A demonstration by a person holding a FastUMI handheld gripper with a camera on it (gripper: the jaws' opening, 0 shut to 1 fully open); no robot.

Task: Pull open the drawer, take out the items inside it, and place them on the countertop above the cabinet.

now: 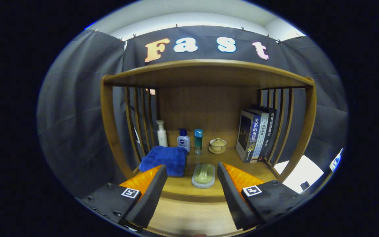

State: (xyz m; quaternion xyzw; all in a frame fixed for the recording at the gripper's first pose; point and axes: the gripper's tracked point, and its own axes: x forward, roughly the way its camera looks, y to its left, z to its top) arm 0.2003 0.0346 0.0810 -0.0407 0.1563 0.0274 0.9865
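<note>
Ahead, gripper (192, 184) fingers apart w/ soap dish (203, 175) between, touching nothing.

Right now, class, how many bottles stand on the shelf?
3: white pump bottle behind the blue towel, blue-capped bottle beside it, teal bottle left of the lidded cup.

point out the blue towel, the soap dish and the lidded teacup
blue towel (164, 159), gripper view, middle of the folded cloth
soap dish (203, 176), gripper view, the soap bar lying in it, ahead of the open tongs (192, 171)
lidded teacup (218, 144), gripper view, its bowl
</note>
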